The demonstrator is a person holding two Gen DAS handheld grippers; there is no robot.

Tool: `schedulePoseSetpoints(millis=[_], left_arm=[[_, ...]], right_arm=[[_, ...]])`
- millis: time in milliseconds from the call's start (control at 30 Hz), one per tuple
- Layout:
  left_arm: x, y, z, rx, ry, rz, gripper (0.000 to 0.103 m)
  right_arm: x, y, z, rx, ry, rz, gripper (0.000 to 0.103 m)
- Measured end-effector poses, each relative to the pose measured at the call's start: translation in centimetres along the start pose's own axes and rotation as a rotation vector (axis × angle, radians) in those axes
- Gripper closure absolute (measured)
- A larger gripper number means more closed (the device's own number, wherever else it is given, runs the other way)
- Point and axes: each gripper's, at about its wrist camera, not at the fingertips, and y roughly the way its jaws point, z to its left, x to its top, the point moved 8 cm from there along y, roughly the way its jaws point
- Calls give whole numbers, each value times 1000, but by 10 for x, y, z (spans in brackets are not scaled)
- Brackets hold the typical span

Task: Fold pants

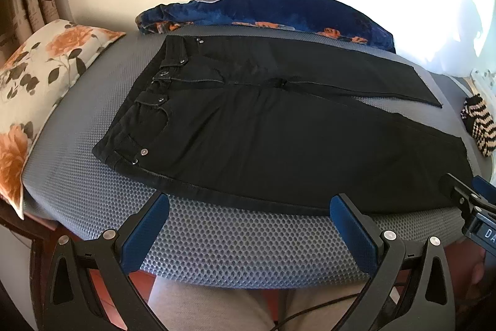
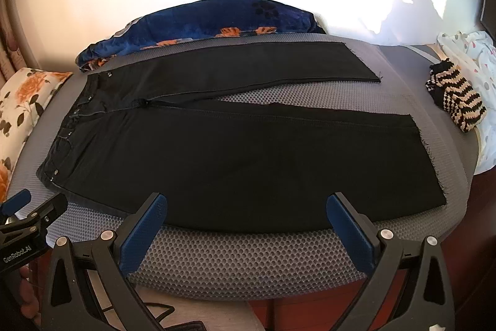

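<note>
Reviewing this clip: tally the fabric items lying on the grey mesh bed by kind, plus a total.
Black denim pants, spread flat: 1
Floral cream-and-orange pillow: 1
Dark blue plush blanket with orange print: 1
Black-and-beige striped knit item: 1
White dotted cloth: 1
Total: 5
</note>
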Motion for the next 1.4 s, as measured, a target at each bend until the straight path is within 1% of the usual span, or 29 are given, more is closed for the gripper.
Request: schedulePoseSetpoints(millis=[367, 467, 567, 667, 700, 767, 867, 967, 1000, 1033, 1067, 1133, 1167, 1233, 1267, 1300, 1333, 1367, 1400], left_arm=[[3, 5, 1, -6, -2, 13, 0], [7, 8, 2, -22, -13, 14, 0], [16, 11, 9, -44, -33, 14, 0], [36, 14, 24, -50, -55, -12, 0], [47, 15, 33, -57, -63, -29, 0], [65, 18, 48, -45, -73, -51, 0], [100, 29, 78, -38, -99, -82, 2], [137, 48, 111, -47, -137, -98, 3], [153, 58, 126, -41, -149, -108, 9], [162, 65, 135, -41, -153, -107, 16], [176, 78, 147, -59, -164, -98, 18], [196, 103, 164, -97, -192, -63, 32], [205, 116, 173, -126, -214, -39, 34], [223, 142, 184, -235, -253, -8, 48], [231, 157, 191, -277, -274, 22, 51], [239, 175, 198, -330, -298, 57, 58], [243, 185, 201, -361, -308, 72, 60], [248, 200, 208, -381, -315, 94, 61], [251, 210, 213, -380, -321, 108, 62]], right_arm=[[5, 3, 1, -2, 5, 2, 1], [6, 6, 1, 18, 13, 8, 1], [11, 10, 2, 58, 16, 13, 1], [21, 12, 5, 104, 23, -4, 1], [26, 12, 6, 115, 23, -19, 1], [37, 12, 9, 133, 5, -47, 1], [56, 20, 15, 174, -22, -48, 1], [77, 32, 20, 173, -52, -53, 1], [84, 38, 22, 176, -56, -50, 1], [91, 44, 23, 177, -58, -45, 1], [99, 51, 25, 178, -54, -44, 1], [113, 64, 29, 203, -34, -36, 1], [119, 72, 31, 228, -15, -23, 1], [133, 90, 37, 261, 20, -10, 1], [138, 96, 41, 262, 25, -7, 1], [143, 107, 47, 267, 25, 3, 1], [146, 113, 53, 273, 23, 11, 1], [149, 122, 59, 273, 17, 22, 1], [151, 129, 63, 270, 11, 35, 1]])
